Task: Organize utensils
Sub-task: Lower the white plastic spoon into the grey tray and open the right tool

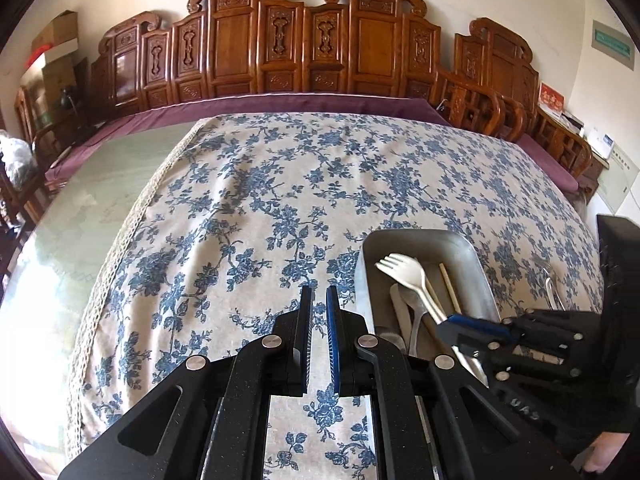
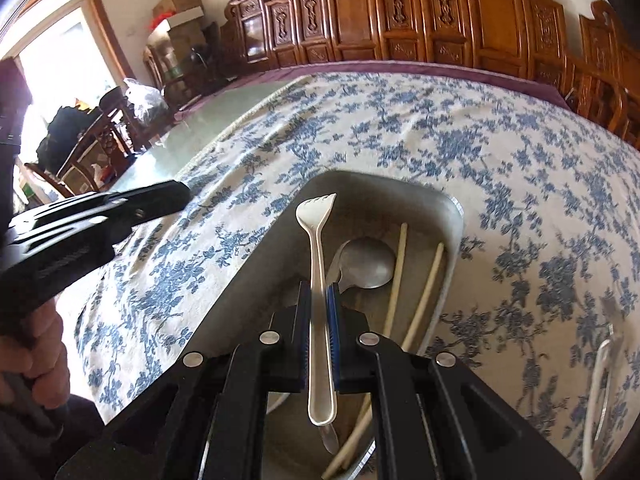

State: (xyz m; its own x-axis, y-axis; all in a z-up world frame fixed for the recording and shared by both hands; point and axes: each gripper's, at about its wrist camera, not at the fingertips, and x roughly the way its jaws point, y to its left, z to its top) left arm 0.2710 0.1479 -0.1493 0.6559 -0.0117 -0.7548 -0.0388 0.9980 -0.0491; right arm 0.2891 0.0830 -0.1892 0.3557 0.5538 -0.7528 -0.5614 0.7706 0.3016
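My right gripper (image 2: 319,292) is clamped on the white plastic fork (image 2: 319,280) mid-handle, tines pointing away from me, held over the metal tray (image 2: 256,272). Under it in the tray: a metal spoon (image 2: 366,262) and pale chopsticks (image 2: 400,264) just right of my fingers. My left gripper (image 1: 319,300) is closed with nothing in it, hanging over the floral tablecloth (image 1: 280,184) just left of the tray. More utensils (image 1: 554,284) lie on the cloth on the far side of the tray from my left gripper; too blurred to identify.
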